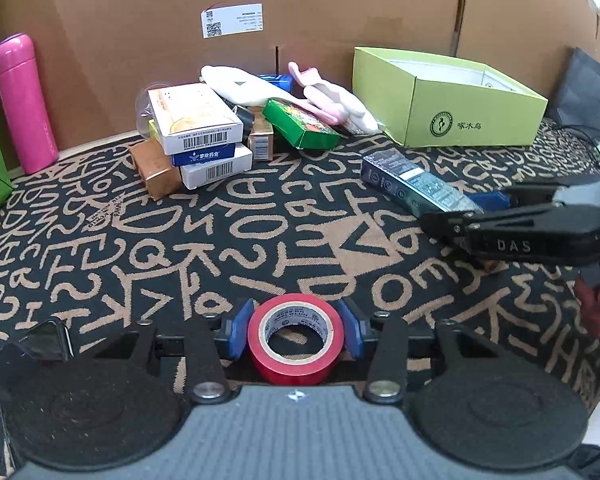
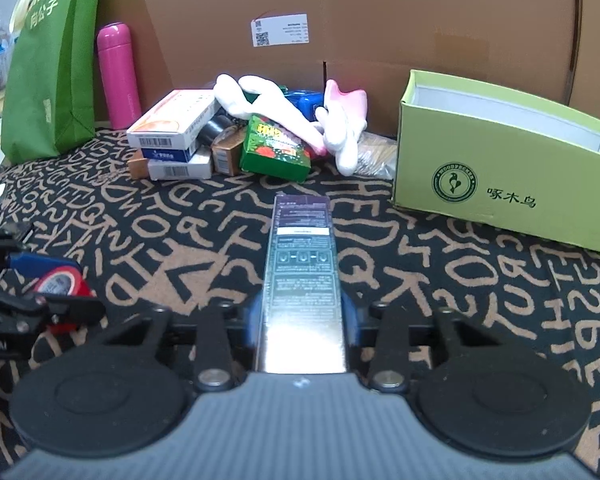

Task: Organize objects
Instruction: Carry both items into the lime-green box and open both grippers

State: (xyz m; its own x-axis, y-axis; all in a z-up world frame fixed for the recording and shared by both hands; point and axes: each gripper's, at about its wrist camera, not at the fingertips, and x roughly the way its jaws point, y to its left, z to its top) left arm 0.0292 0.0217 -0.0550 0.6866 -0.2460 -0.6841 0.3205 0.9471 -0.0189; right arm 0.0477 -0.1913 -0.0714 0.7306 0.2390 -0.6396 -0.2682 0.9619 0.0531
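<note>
My left gripper [image 1: 296, 330] is shut on a red tape roll [image 1: 296, 338], its blue pads against the roll's two sides, low over the patterned cloth. My right gripper [image 2: 300, 320] is shut on a long dark box [image 2: 302, 264] that points away from me toward the pile. In the left wrist view the right gripper [image 1: 472, 210] and the dark box [image 1: 412, 184] show at the right. In the right wrist view the tape roll [image 2: 60, 280] shows at the left edge. An open light-green box [image 1: 448, 100] stands at the back right, also in the right wrist view [image 2: 500, 172].
A pile of small boxes [image 1: 198, 136], a green box [image 1: 300, 124] and a white-and-pink plush toy [image 1: 332, 100] lies at the back centre. A pink bottle [image 1: 24, 100] and a green bag [image 2: 52, 60] stand at the left. A cardboard wall [image 1: 300, 0] closes the back.
</note>
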